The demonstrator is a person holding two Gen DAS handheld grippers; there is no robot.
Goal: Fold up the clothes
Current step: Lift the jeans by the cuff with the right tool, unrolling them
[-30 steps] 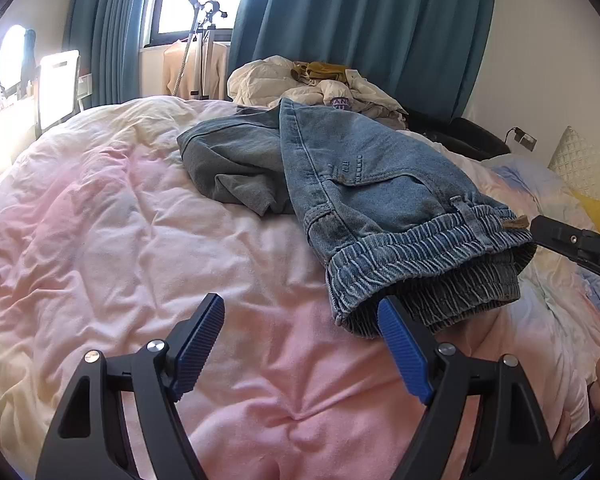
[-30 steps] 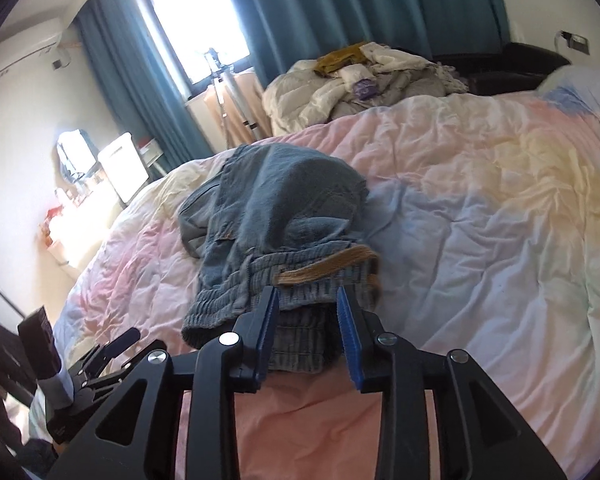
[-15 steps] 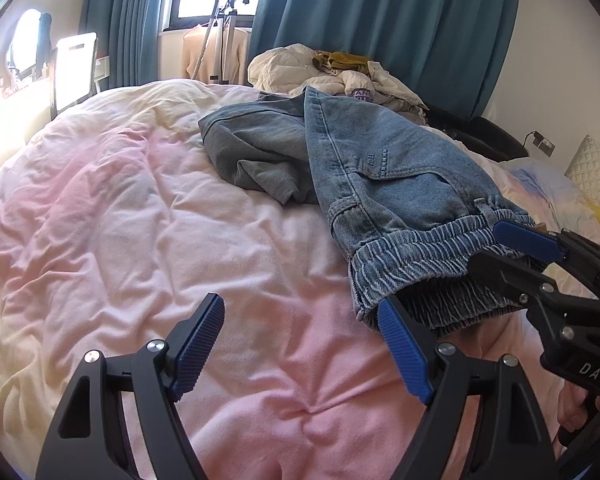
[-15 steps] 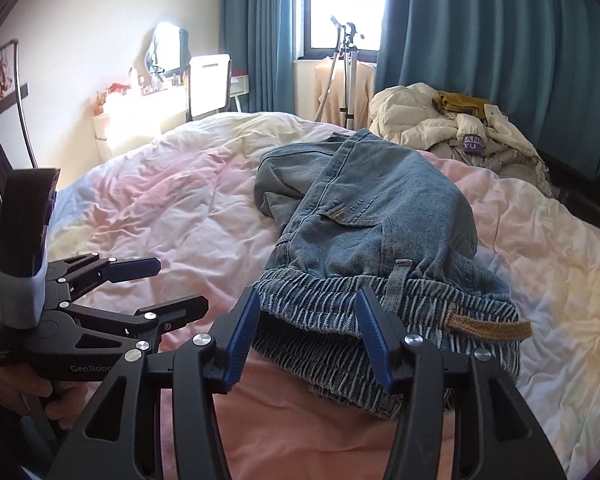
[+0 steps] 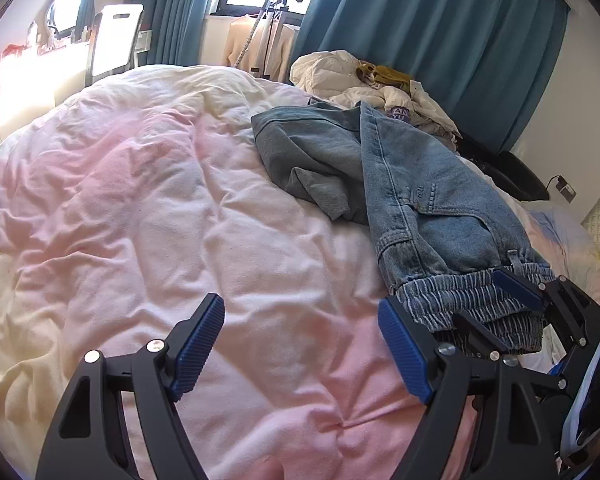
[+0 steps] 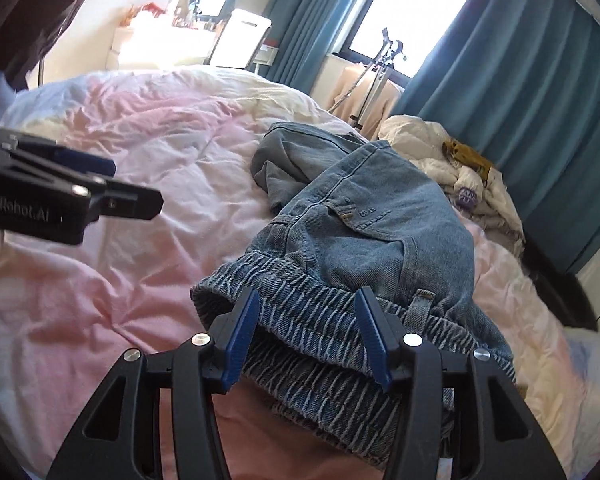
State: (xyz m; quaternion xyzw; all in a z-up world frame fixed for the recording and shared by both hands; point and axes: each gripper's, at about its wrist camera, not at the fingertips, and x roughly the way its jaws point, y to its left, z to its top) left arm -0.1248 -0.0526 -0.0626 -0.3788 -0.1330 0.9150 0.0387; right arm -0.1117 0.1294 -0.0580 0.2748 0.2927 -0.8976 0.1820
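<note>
A pair of light blue jeans (image 5: 428,196) lies crumpled on the pink and white duvet (image 5: 160,208), its elastic waistband (image 6: 324,320) nearest me. My right gripper (image 6: 306,336) has its jaws apart around the waistband, the fabric between the blue pads and not pinched; it also shows at the right of the left wrist view (image 5: 516,312). My left gripper (image 5: 300,344) is open and empty over bare duvet, just left of the waistband. It shows at the left in the right wrist view (image 6: 112,188).
A heap of white and mustard clothes (image 5: 372,84) lies at the far side of the bed under teal curtains (image 5: 432,40). A stand with a beige garment (image 5: 260,40) is by the window. A white chair (image 5: 116,36) and a lit desk are at the left.
My right gripper has opened wider and swung round to face the waistband square on. The left gripper has drifted left, away from the jeans, still open.
</note>
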